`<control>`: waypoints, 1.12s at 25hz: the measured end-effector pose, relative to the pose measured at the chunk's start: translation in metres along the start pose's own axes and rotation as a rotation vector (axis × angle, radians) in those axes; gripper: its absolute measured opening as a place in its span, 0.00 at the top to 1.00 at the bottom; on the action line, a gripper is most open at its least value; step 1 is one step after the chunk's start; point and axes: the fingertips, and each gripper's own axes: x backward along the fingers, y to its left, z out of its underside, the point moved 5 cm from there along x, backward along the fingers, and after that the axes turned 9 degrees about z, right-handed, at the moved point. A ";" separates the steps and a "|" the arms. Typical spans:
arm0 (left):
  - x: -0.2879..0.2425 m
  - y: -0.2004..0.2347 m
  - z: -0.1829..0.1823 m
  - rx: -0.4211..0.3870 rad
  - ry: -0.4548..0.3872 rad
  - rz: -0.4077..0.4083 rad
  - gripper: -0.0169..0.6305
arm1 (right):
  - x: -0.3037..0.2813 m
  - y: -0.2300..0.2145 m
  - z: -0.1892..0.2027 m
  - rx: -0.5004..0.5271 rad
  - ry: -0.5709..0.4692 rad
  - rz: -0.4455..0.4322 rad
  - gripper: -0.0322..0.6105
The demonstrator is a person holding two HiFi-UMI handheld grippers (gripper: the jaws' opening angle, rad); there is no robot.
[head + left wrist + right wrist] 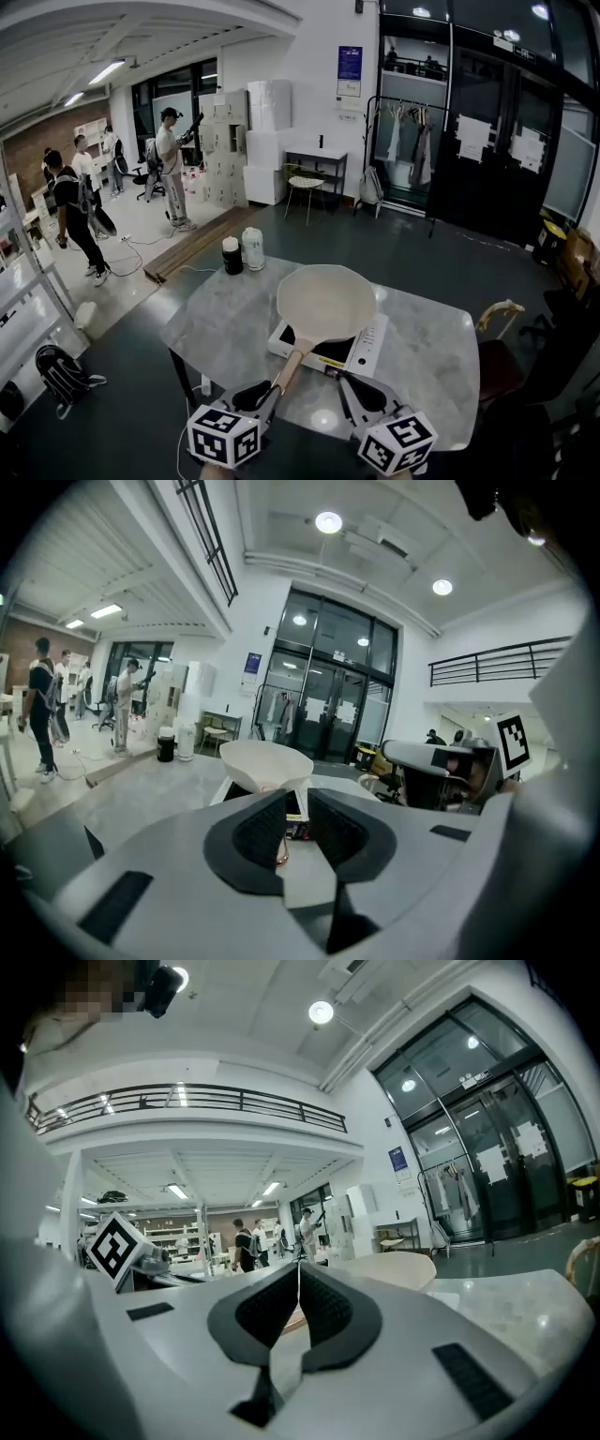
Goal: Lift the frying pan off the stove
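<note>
A cream frying pan (324,300) sits on a white induction stove (371,343) on the marble table (433,367). Its wooden handle (290,367) points toward me, to the lower left. My left gripper (263,397) is at the handle's end. In the left gripper view the left gripper (298,803) has a narrow gap between its pads, and the handle's tip (281,856) shows low in that gap, beside the left pad and not pressed. The pan (265,761) lies straight ahead. My right gripper (349,386) hovers just right of the handle, near the stove's front. The right gripper (299,1275) is shut on nothing, with the pan (386,1267) beyond it.
A black canister (232,255) and a white one (253,248) stand at the table's far left corner. A chair (498,315) is at the table's right side. Several people (75,211) stand far off on the left, and a clothes rack (405,141) is at the back.
</note>
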 end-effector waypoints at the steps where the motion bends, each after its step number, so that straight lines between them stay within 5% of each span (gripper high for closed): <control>1: -0.007 0.004 0.000 0.018 0.018 0.012 0.82 | -0.007 -0.006 -0.001 -0.009 0.002 0.000 0.91; 8: -0.044 0.026 0.012 0.098 0.154 0.075 0.59 | -0.047 -0.032 0.004 -0.145 0.011 -0.032 0.91; 12: -0.053 0.032 0.032 0.139 0.213 0.095 0.54 | -0.059 -0.035 0.015 -0.172 0.032 -0.043 0.91; 18: -0.055 0.031 0.049 0.147 0.260 0.071 0.54 | -0.062 -0.031 0.027 -0.198 0.062 -0.048 0.91; 20: -0.054 0.030 0.050 0.137 0.254 0.057 0.69 | -0.061 -0.031 0.033 -0.201 0.084 -0.041 0.91; 23: -0.054 0.031 0.050 0.147 0.242 0.046 0.70 | -0.062 -0.032 0.047 -0.223 0.162 -0.031 0.91; 26: -0.053 0.030 0.050 0.159 0.244 0.036 0.71 | -0.065 -0.031 0.057 -0.345 0.212 -0.058 0.90; 28: -0.053 0.028 0.049 0.162 0.246 0.036 0.71 | -0.069 -0.033 0.062 -0.479 0.224 -0.084 0.81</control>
